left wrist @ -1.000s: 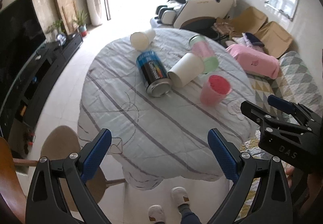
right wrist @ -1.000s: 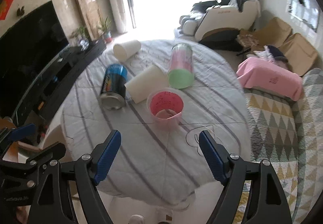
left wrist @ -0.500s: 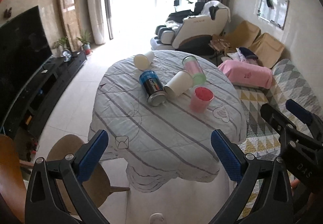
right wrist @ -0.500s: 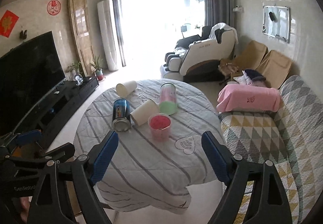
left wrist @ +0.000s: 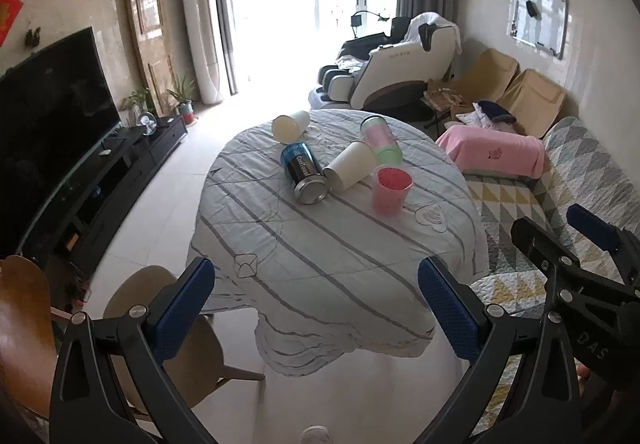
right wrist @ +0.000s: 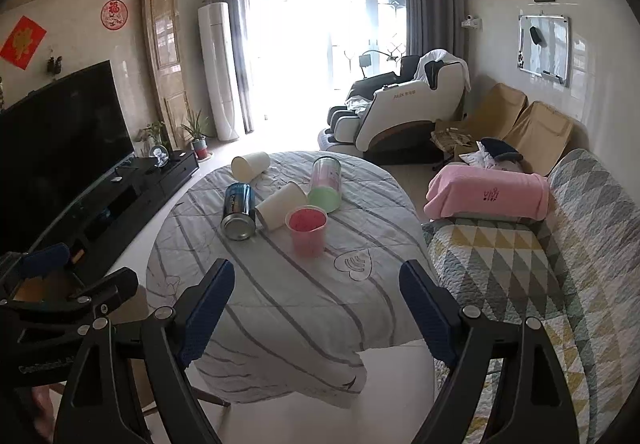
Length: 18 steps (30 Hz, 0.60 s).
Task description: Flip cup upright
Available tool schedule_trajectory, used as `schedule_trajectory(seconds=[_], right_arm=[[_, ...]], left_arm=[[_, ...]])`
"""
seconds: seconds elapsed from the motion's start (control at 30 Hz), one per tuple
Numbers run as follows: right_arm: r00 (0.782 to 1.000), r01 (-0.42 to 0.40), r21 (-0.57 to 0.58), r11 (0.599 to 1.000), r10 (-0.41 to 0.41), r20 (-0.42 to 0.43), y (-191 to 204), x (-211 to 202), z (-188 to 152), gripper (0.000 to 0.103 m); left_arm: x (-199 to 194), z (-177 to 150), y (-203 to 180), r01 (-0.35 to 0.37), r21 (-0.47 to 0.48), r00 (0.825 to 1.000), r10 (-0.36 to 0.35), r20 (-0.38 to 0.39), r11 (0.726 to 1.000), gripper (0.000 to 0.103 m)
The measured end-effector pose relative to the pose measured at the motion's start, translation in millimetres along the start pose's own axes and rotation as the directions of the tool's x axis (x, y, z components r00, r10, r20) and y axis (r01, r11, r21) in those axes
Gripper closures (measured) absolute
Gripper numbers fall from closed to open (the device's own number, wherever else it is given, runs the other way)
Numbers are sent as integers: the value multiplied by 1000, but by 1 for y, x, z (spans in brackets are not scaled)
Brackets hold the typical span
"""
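A pink cup (left wrist: 389, 190) (right wrist: 307, 230) stands upright on the round table. A white paper cup (left wrist: 351, 165) (right wrist: 281, 206) lies on its side beside it. A second white cup (left wrist: 290, 126) (right wrist: 251, 165) lies at the table's far side. A clear tumbler with pink and green inside (left wrist: 381, 138) (right wrist: 326, 184) and a blue can (left wrist: 305, 178) (right wrist: 239, 210) also lie on their sides. My left gripper (left wrist: 316, 308) and right gripper (right wrist: 316, 308) are both open and empty, held well back from the table.
The table carries a striped grey cloth (left wrist: 320, 244) (right wrist: 280, 304). A wooden chair (left wrist: 160, 324) stands at its near left. A sofa with a quilt (right wrist: 520, 264) is to the right, a TV stand (right wrist: 120, 204) to the left, and a massage chair (right wrist: 400, 124) behind.
Both grippers have pulled back and risen away from the table, so the table and cups look smaller and farther. The objects on the table have not moved.
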State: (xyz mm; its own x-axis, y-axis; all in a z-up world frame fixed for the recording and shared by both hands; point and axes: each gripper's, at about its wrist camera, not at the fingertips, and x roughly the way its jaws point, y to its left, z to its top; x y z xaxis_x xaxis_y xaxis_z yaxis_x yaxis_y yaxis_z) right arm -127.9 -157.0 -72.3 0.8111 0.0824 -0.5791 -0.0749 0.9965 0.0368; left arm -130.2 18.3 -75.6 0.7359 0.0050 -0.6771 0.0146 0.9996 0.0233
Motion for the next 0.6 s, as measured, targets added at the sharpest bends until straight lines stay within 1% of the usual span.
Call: schedule_trajectory(seconds=[0.17, 0.37, 0.6], right_arm=[[1000, -1, -9, 1000, 1, -1, -1, -4, -4, 17], [1000, -4, -7, 1000, 4, 5, -3, -6, -6, 17], [1000, -2, -5, 1000, 2, 11, -3, -6, -6, 17]], left_arm=[[-3, -1, -2, 7, -14, 1000, -7, 4, 1000, 0], [-4, 0, -4, -5, -6, 1000, 5, 10, 1000, 0], [-6, 3, -2, 7, -3, 1000, -7, 29, 1000, 0]])
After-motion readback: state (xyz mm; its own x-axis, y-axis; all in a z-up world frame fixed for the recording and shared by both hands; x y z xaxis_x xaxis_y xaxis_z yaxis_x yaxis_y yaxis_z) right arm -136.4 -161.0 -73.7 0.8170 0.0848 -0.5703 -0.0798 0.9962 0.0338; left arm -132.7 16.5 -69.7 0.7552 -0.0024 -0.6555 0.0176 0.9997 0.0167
